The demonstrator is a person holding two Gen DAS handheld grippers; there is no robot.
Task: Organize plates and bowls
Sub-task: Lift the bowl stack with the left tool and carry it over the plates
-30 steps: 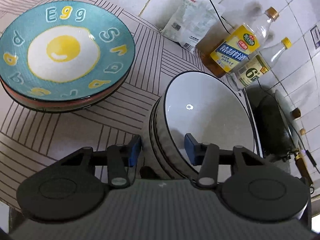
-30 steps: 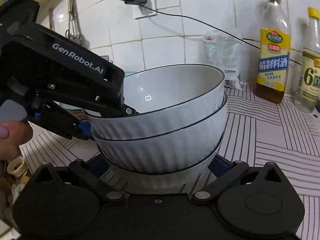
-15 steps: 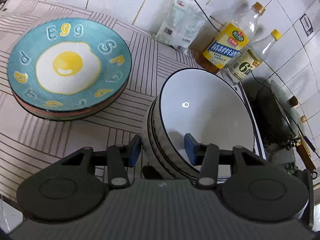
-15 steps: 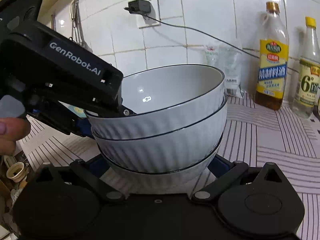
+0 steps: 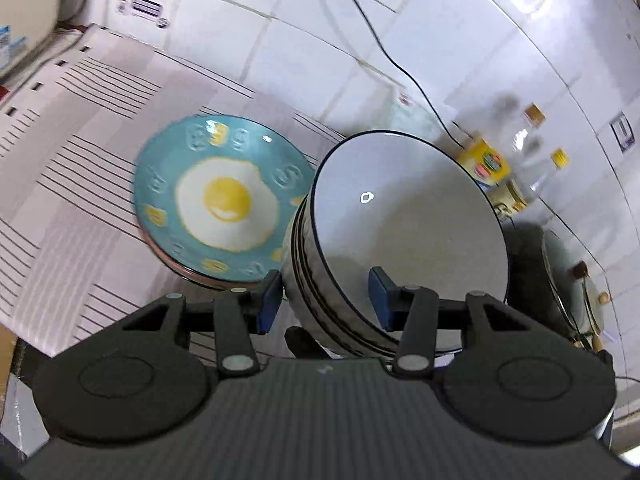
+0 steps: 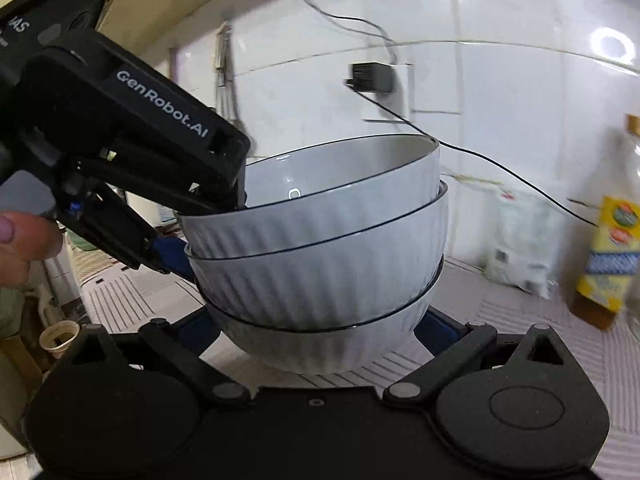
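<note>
Left claw clenched on bowl stack wall. Right claw clamps lowest bowl; its fingertips hidden. Bottles blurred.

Three nested bowls, two bottles, two hand-held grippers.

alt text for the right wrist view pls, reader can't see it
A stack of three white ribbed bowls sits between the right gripper fingers, which flank the bottom bowl. The left gripper pinches the stack's rim from the left. A white tiled wall, a plastic bag and a blurred yellow-labelled bottle stand behind.
</note>
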